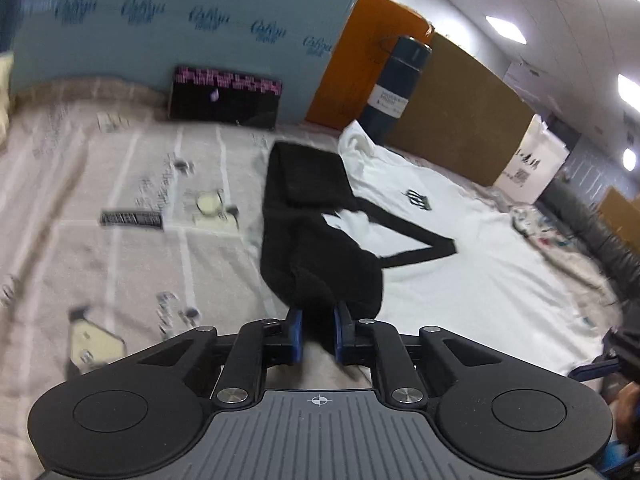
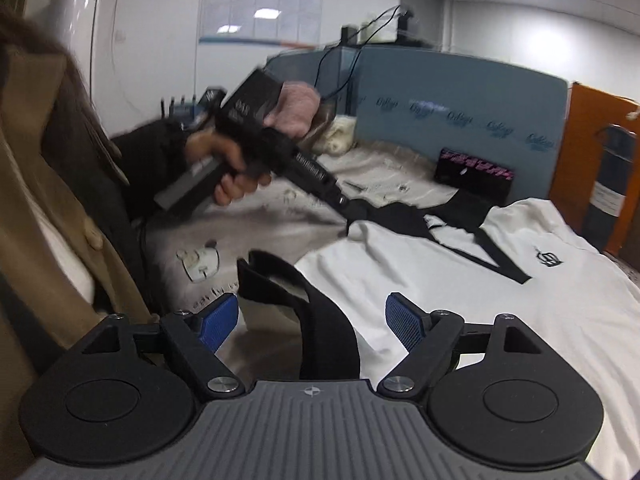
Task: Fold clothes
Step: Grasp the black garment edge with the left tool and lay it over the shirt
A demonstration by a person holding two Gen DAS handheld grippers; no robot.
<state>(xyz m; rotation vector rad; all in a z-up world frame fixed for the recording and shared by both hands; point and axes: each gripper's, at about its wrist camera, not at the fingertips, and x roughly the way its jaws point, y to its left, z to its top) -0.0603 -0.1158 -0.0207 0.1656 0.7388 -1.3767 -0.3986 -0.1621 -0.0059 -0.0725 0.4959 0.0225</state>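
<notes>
A white shirt (image 1: 472,248) with black sleeves and a small black logo lies spread on the cloth-covered table (image 1: 120,184). My left gripper (image 1: 318,334) is shut on the shirt's black sleeve (image 1: 316,256) and lifts it over the white body. In the right wrist view the left gripper (image 2: 344,206) pinches that sleeve (image 2: 400,216) at the shirt's far side. My right gripper (image 2: 312,324) is open, its blue pads (image 2: 404,322) wide apart, with the other black sleeve (image 2: 320,320) lying between them over the white shirt (image 2: 500,312).
A black box with pink print (image 1: 224,96) and a dark blue bottle (image 1: 394,88) stand at the table's back by a blue partition (image 1: 180,20). Brown and orange boards (image 1: 452,112) lean behind the bottle. A person in a tan coat (image 2: 48,240) stands at left.
</notes>
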